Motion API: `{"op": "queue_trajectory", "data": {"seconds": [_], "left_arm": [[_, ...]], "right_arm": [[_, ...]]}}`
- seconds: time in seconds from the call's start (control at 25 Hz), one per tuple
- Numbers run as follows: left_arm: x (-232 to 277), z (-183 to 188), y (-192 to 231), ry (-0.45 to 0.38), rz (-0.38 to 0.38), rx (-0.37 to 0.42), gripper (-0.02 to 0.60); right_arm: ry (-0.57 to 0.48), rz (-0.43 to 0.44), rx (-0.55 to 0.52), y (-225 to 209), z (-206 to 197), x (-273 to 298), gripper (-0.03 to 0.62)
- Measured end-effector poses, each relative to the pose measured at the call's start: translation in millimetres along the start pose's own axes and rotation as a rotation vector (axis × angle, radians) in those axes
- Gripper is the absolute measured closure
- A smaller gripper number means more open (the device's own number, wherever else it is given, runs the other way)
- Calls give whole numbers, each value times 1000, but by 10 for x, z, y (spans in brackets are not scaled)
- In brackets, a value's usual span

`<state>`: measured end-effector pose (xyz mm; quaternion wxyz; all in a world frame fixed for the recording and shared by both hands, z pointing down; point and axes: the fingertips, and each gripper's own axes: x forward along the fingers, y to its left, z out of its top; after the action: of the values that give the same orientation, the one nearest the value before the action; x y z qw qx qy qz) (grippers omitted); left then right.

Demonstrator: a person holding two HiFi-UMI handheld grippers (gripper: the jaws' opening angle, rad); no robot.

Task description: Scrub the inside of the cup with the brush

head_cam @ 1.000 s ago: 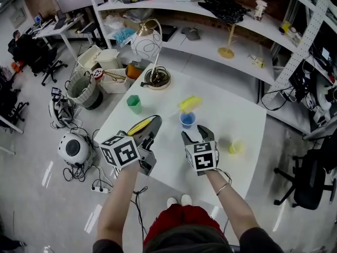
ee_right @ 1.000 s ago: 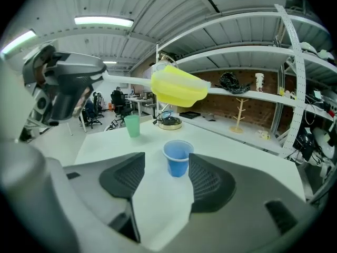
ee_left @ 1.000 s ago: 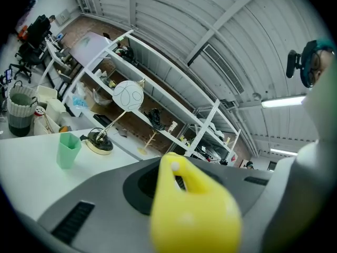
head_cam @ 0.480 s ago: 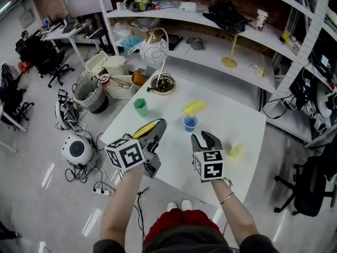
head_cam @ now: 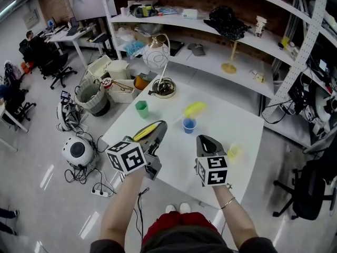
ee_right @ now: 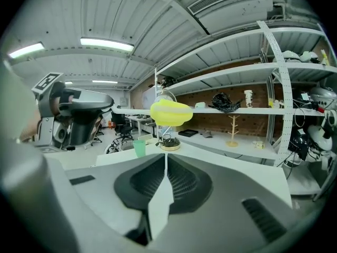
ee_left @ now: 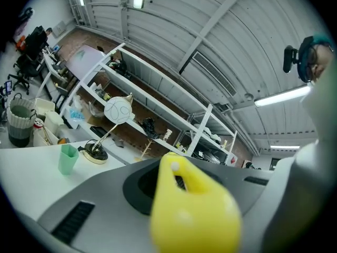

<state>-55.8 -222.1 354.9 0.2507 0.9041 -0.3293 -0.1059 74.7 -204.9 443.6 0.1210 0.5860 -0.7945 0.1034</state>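
Two hand-held grippers work above a white table [head_cam: 239, 123]. The right gripper [head_cam: 205, 140] has its jaws pressed flat together with nothing between them, having just been closing. It hangs over the near half of the table and points toward the blue cup [head_cam: 188, 124].

The left gripper [head_cam: 158, 128] is clamped on a smooth, rounded yellow piece [ee_left: 192, 210] that lies along its jaws. It is too blurred to tell what this piece is. This gripper sits by the table's near left corner.

The blue cup stands upright near the middle of the table, well clear of both grippers. A yellow head [head_cam: 195, 108] rises out of it, and this is probably the brush resting inside.

Further out, a green cup [head_cam: 141, 108] stands toward the left edge. A pale yellow cup [head_cam: 235, 151] stands near the right edge. A lamp [head_cam: 164, 88] stands at the far left corner.

Handling, as judged:
- **Cup:** It looks like small, thin plastic, so it is light and fairly stiff. It would probably skid or tip on the smooth top once scrubbing pushes against its wall.
- **Grip on the cup:** One gripper should steady it low across the body, or pinch the wall at the rim, with modest pressure.
- **Brush:** It should be taken by the part standing clear above the rim, gripped firmly enough that it cannot twist while it is worked round the inside
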Motion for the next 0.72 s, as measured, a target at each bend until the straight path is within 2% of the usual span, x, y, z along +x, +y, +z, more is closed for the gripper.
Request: {"op": "queue_trajectory", "data": {"seconds": [0.44,0.72], "left_arm": [[-188,-55,-291,-55,28,41,538],[-277,-96,-352,-61,65,90,538]], "right_arm": [[-106,8,-13,-3,304,-355,576],[-103,5,-21,3,318,-426,576]]}}
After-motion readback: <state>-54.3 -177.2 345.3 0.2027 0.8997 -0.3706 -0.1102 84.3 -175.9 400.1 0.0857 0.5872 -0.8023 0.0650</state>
